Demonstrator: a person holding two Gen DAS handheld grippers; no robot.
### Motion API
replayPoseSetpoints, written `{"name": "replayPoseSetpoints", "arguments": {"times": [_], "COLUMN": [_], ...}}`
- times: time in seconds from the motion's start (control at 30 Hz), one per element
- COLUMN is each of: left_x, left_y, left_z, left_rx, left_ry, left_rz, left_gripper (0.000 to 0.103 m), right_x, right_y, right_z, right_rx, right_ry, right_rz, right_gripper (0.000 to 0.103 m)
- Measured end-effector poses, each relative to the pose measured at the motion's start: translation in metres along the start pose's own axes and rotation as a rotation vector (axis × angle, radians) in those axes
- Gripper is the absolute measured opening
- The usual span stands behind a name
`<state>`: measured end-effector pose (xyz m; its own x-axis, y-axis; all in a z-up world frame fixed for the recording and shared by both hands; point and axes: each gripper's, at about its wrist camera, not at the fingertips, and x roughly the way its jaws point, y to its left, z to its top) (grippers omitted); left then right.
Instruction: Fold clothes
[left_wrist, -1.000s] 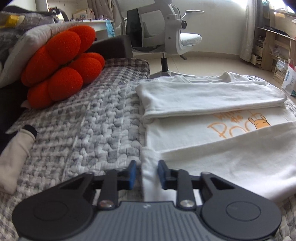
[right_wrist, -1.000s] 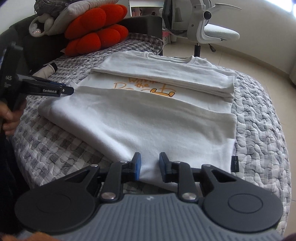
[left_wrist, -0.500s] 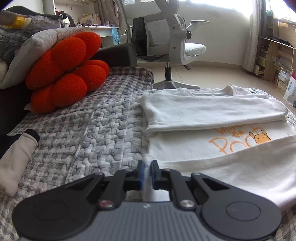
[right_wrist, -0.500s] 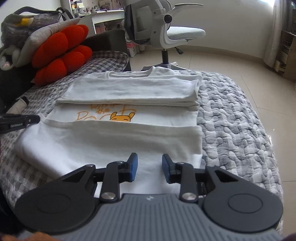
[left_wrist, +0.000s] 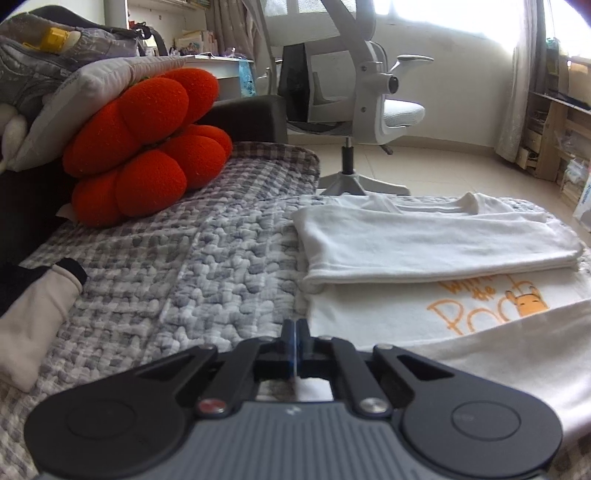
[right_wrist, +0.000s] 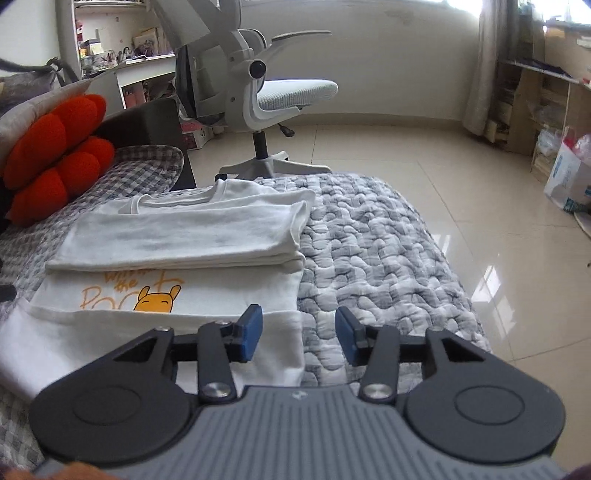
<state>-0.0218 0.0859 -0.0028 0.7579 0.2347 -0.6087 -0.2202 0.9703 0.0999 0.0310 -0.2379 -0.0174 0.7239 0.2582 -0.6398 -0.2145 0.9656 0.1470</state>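
A white T-shirt (left_wrist: 436, 240) with an orange cartoon print (left_wrist: 487, 306) lies flat on the quilted bed, its far and near sides folded inward as long bands. My left gripper (left_wrist: 295, 332) sits at the shirt's left end, jaws pressed together with a bit of white cloth showing right behind the pads. In the right wrist view the same shirt (right_wrist: 184, 236) lies at left. My right gripper (right_wrist: 299, 332) hovers at its near right corner, jaws opening; one pad is over the cloth, the other over the quilt (right_wrist: 369, 251), and neither presses on anything.
An orange flower cushion (left_wrist: 144, 147) and grey pillows sit at the bed's left. A beige sock-like piece (left_wrist: 33, 325) lies near the left edge. A white office chair (right_wrist: 258, 92) stands on the tiled floor beyond. The bed's edge drops off at right, with shelves and a box (right_wrist: 569, 181) further out.
The left jaws closed on the shirt's left edge. The right gripper slid rightward along the near fold to the shirt's right corner, and its jaws spread wider.
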Motion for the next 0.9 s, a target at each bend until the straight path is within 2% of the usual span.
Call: {"name": "replayPoseSetpoints", "arguments": {"times": [0.07, 0.1, 0.13, 0.23, 0.33, 0.43, 0.47, 0.5, 0.53, 0.63, 0.67, 0.7, 0.77, 0.8, 0.9], "left_x": [0.001, 0.001, 0.001, 0.0, 0.0, -0.004, -0.006, -0.005, -0.004, 0.001, 0.003, 0.005, 0.01, 0.012, 0.007], "left_y": [0.003, 0.004, 0.006, 0.021, 0.035, 0.038, 0.038, 0.036, 0.033, 0.025, 0.022, 0.018, 0.013, 0.01, 0.013], "left_z": [0.001, 0.0, 0.0, -0.001, -0.003, -0.005, -0.006, -0.007, -0.007, -0.009, -0.009, -0.009, -0.01, -0.011, -0.01], "left_rx": [-0.01, -0.015, -0.032, -0.113, -0.193, -0.212, -0.209, -0.197, -0.182, -0.137, -0.121, -0.105, -0.083, -0.069, -0.07], "left_ry": [-0.001, -0.001, 0.002, 0.029, 0.055, 0.056, 0.056, 0.062, 0.069, 0.092, 0.098, 0.104, 0.122, 0.124, 0.082], "left_rz": [0.001, -0.007, -0.024, -0.092, -0.16, -0.214, -0.226, -0.227, -0.223, -0.209, -0.198, -0.184, -0.172, -0.156, -0.147], "left_gripper": [0.001, 0.001, 0.001, 0.002, 0.004, 0.019, 0.032, 0.038, 0.038, 0.037, 0.034, 0.022, 0.013, 0.009, 0.007], "right_x": [0.005, 0.006, 0.007, 0.002, 0.002, 0.003, 0.002, 0.002, 0.002, 0.002, 0.003, 0.005, 0.008, 0.008, 0.003], "right_y": [0.0, 0.002, 0.004, 0.003, 0.0, -0.001, -0.001, -0.001, 0.0, 0.002, 0.004, 0.005, 0.007, 0.007, 0.006], "right_z": [-0.003, -0.004, -0.005, -0.004, -0.004, -0.004, -0.004, -0.004, -0.003, -0.003, -0.003, -0.004, -0.006, -0.006, -0.007], "right_rx": [0.007, -0.003, -0.013, -0.007, -0.008, -0.009, -0.008, -0.007, -0.007, -0.012, -0.018, -0.026, -0.04, -0.044, -0.047], "right_ry": [0.029, 0.038, 0.041, 0.023, 0.017, 0.016, 0.014, 0.014, 0.013, 0.019, 0.025, 0.031, 0.044, 0.044, 0.016], "right_rz": [0.015, 0.003, -0.011, -0.021, -0.028, -0.028, -0.025, -0.022, -0.019, 0.004, 0.004, -0.001, -0.012, -0.013, -0.011], "right_gripper": [0.048, 0.039, 0.025, 0.012, 0.007, 0.007, 0.008, 0.011, 0.02, 0.02, 0.02, 0.02, 0.016, 0.009, 0.006]}}
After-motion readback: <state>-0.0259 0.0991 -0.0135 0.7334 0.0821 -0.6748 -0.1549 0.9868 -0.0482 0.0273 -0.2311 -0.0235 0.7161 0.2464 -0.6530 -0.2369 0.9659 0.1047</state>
